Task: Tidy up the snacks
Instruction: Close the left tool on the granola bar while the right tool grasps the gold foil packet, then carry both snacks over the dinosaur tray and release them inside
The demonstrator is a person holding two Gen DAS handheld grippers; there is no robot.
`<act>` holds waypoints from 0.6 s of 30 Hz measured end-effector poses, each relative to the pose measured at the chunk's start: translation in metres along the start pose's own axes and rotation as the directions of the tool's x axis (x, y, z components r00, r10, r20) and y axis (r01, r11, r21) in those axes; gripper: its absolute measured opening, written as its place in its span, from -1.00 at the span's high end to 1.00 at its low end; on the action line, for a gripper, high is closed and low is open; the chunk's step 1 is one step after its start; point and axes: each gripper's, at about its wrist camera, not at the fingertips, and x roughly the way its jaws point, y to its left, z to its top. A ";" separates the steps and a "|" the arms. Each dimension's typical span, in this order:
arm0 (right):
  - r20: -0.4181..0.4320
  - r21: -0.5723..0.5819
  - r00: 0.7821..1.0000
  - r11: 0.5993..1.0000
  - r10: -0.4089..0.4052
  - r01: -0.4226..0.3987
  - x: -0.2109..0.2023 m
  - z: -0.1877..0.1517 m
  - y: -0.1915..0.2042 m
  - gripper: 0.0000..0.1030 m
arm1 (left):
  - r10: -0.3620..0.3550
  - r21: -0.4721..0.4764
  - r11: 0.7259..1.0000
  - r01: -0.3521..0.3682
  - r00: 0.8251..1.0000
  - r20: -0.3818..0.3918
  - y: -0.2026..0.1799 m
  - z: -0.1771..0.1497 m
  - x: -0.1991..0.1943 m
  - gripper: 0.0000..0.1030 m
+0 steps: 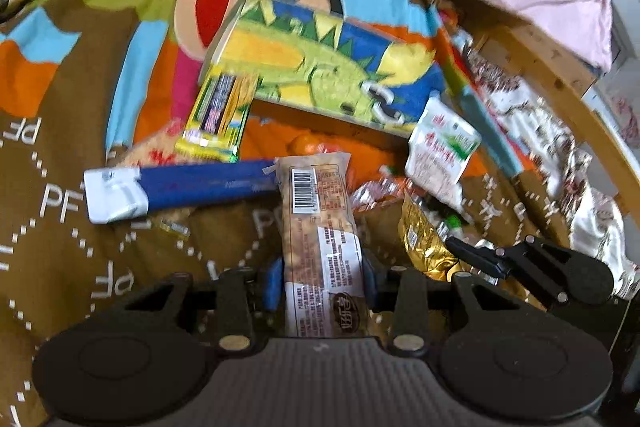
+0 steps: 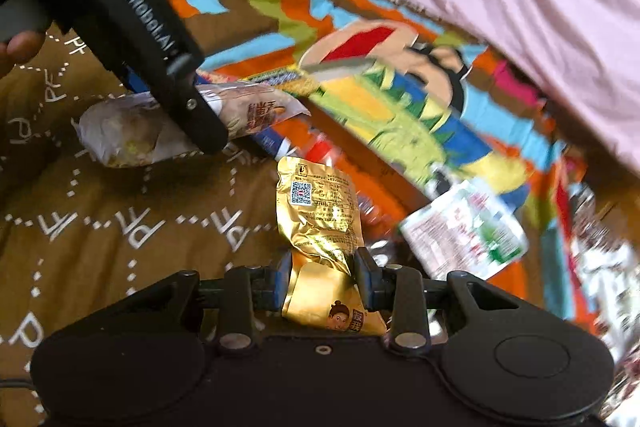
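The box (image 1: 320, 67) lies on the blanket (image 1: 80, 227); the milk carton (image 1: 442, 147) sits right of it (near its corner). The long packet (image 1: 180, 187) lies before the box.

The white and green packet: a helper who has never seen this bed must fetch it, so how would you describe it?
On the bed's brown and striped blanket lies a large box with a green crocodile. The white and green packet lies off that box's right corner. It is the only white pouch with red writing; its neighbours are gold or clear.
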 end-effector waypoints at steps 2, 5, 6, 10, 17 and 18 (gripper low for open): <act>0.032 -0.005 0.999 0.999 -0.039 0.039 -0.001 0.002 -0.004 0.31 | 0.001 -0.003 1.000 -0.001 0.999 0.047 -0.002 0.002 -0.003 0.17; 0.084 0.006 0.993 0.996 -0.087 0.087 0.001 0.009 -0.012 0.31 | 0.015 -0.027 1.000 -0.011 0.991 0.129 -0.002 0.009 -0.006 0.17; 0.102 0.014 0.990 0.995 -0.100 0.099 0.003 0.012 -0.016 0.31 | 0.023 -0.040 0.999 -0.017 0.988 0.155 -0.001 0.013 -0.004 0.17; 0.144 0.012 0.981 0.991 -0.133 0.133 0.016 0.026 -0.034 0.31 | 0.073 -0.022 0.997 -0.070 0.963 0.258 -0.004 0.034 0.007 0.17; 0.191 0.026 0.963 0.982 -0.189 0.187 0.068 0.049 -0.067 0.31 | 0.096 -0.029 0.995 -0.091 0.924 0.371 -0.008 0.083 0.048 0.17; 0.187 0.032 0.962 0.980 -0.199 0.197 0.080 0.052 -0.072 0.30 | 0.090 -0.037 0.996 -0.082 0.923 0.375 -0.007 0.091 0.057 0.17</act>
